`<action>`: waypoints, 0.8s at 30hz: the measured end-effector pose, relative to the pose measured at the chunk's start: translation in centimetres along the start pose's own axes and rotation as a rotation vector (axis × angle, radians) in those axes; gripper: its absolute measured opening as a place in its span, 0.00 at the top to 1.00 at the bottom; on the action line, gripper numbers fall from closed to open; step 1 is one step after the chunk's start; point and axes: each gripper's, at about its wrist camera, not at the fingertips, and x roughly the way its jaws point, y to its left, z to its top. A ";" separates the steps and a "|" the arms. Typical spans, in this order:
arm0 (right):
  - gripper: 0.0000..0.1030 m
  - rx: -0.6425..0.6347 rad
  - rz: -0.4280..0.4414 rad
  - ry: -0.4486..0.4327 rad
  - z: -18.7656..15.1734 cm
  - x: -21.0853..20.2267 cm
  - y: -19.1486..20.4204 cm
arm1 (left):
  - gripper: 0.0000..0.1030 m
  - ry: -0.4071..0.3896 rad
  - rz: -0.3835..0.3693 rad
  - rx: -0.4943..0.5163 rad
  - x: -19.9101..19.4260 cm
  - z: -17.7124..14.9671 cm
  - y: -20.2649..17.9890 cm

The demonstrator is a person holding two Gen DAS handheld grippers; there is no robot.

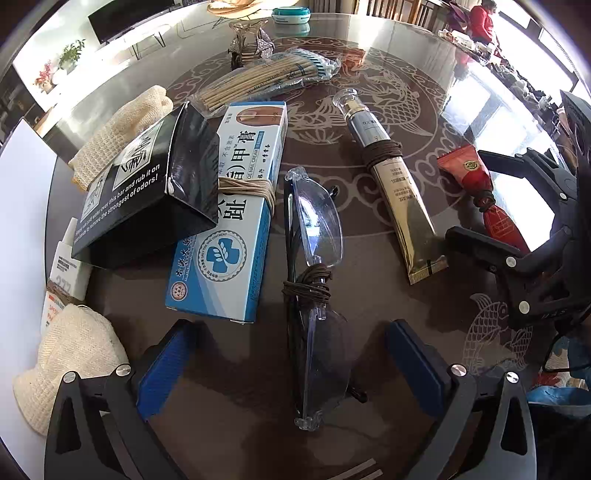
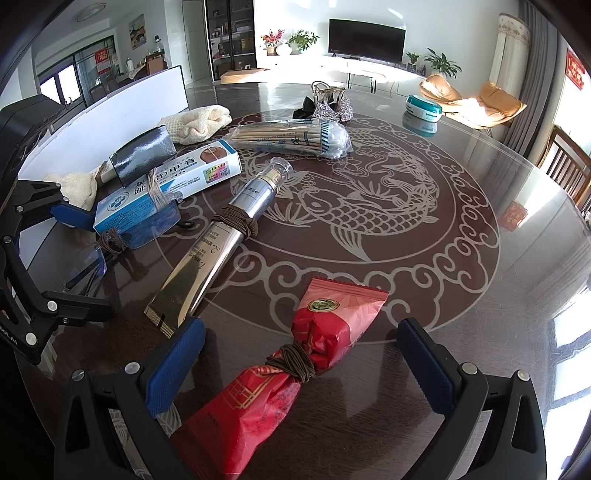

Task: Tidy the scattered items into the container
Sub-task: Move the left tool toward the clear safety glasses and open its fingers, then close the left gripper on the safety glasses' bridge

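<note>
My left gripper [image 1: 291, 365] is open, low over the table, and its blue pads [image 1: 166, 369] straddle clear safety glasses [image 1: 317, 221] tied with brown cord. My right gripper [image 2: 301, 369] is open too, and a red snack packet [image 2: 295, 354] bound with brown cord lies between its pads without touching them. A gold cosmetic tube [image 2: 221, 236] lies between the two grippers. Left of the glasses, a blue-and-white nail cream box [image 1: 229, 221] lies under a black box [image 1: 144, 192]. The white container wall [image 2: 110, 107] stands at the table's left.
A bag of cotton swabs [image 2: 295, 138] and a glittery ornament [image 2: 332, 103] lie further back, with a teal round case [image 2: 423, 105] beyond. Cream mesh cloths [image 1: 122, 125] and a white tube [image 1: 66, 273] lie by the container. A person in red [image 1: 482, 22] is far off.
</note>
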 end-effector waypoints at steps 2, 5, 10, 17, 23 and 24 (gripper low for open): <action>0.00 0.000 0.000 0.000 0.0 0.0 0.0 | 0.00 -0.008 -0.003 0.007 -0.1 -0.2 -0.2; 0.00 0.000 0.000 0.000 0.0 0.0 0.0 | 0.00 -0.008 -0.002 0.006 -0.2 -0.4 -0.6; 0.00 0.000 0.000 0.000 0.0 0.0 0.0 | 0.00 0.036 -0.012 0.045 -0.1 -0.3 -1.4; 0.00 0.000 0.000 0.000 0.0 0.0 0.0 | 0.11 0.025 -0.022 0.084 -0.9 -1.1 -2.5; 0.00 0.000 0.000 0.000 0.0 0.0 0.0 | 0.68 -0.025 -0.030 0.099 -2.3 -1.5 -3.4; 0.00 0.000 0.000 0.000 0.0 0.0 0.0 | 0.70 -0.028 -0.030 0.089 -2.4 -1.6 -3.3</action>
